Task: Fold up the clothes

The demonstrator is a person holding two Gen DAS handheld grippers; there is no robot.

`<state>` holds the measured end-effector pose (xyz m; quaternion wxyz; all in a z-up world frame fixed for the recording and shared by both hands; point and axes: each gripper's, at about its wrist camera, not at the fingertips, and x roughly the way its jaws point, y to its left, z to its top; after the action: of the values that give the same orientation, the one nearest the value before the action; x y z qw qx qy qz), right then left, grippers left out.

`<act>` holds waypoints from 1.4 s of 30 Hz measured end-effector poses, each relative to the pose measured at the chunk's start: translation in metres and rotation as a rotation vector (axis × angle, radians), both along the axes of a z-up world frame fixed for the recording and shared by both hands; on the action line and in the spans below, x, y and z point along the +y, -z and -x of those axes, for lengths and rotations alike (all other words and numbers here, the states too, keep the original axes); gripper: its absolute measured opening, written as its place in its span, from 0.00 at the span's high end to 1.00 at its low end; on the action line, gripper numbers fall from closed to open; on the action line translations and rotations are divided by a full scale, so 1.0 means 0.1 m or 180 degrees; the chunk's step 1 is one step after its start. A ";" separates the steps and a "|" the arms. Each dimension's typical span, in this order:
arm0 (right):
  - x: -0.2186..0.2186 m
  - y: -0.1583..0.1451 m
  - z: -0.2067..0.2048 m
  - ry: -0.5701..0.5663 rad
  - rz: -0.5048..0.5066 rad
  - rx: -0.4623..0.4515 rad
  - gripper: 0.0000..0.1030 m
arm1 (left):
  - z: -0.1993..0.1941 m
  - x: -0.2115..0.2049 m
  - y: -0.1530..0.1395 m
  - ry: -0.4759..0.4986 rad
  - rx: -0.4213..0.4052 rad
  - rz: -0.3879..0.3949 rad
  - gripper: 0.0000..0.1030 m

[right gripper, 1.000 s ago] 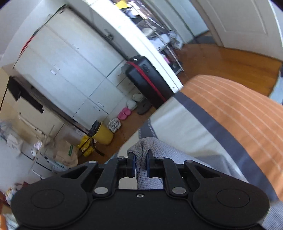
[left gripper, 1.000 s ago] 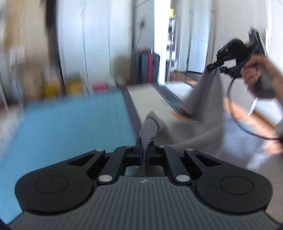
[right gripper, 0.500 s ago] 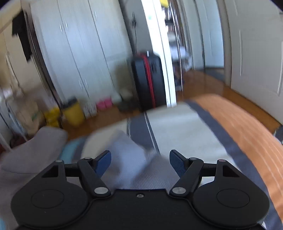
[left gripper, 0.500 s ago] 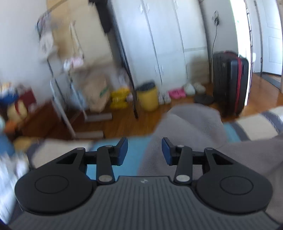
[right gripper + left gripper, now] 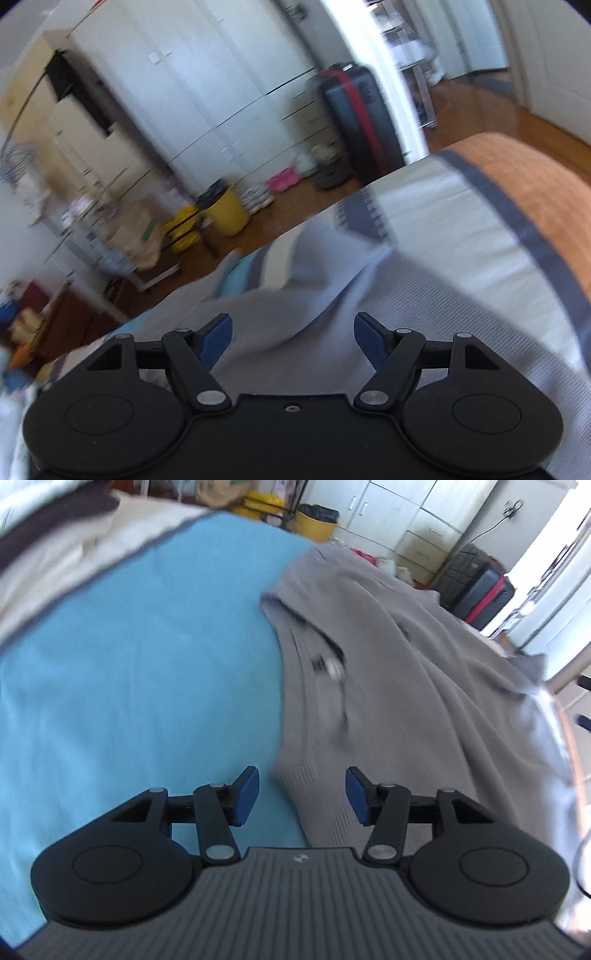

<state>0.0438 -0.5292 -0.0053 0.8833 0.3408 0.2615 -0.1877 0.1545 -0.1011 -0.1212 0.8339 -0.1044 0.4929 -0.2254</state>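
Observation:
A grey knit garment [image 5: 388, 657] lies spread on the bed, partly over a blue sheet [image 5: 140, 657]; a small button or tag shows near its opening. My left gripper [image 5: 302, 796] hovers open just above the garment's near edge, nothing between its blue pads. In the right wrist view the same grey garment [image 5: 424, 314] lies rumpled on the striped bedcover. My right gripper [image 5: 292, 338] stands open above it, holding nothing.
The bedcover [image 5: 517, 192] has cream, grey and orange stripes. Beyond the bed are white wardrobes [image 5: 221, 92], a black suitcase with a red strap [image 5: 358, 122], a yellow bin [image 5: 229, 210], shoes and a cluttered shelf on the wood floor.
Both grippers let go of the grey garment, which now lies on the bed. The left gripper has tilted down over the garment; the right jaws have stayed wide apart.

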 end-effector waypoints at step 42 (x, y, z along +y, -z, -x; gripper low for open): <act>-0.44 -0.74 2.28 -0.0106 -0.0334 0.0188 0.24 | 1.00 0.68 -0.40 0.0307 -0.0693 -0.0145 0.49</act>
<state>-0.1838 -0.5729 0.0686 0.8592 0.3765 0.3025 -0.1690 0.0543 -0.0329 -0.0816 0.8728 -0.0364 0.4089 -0.2640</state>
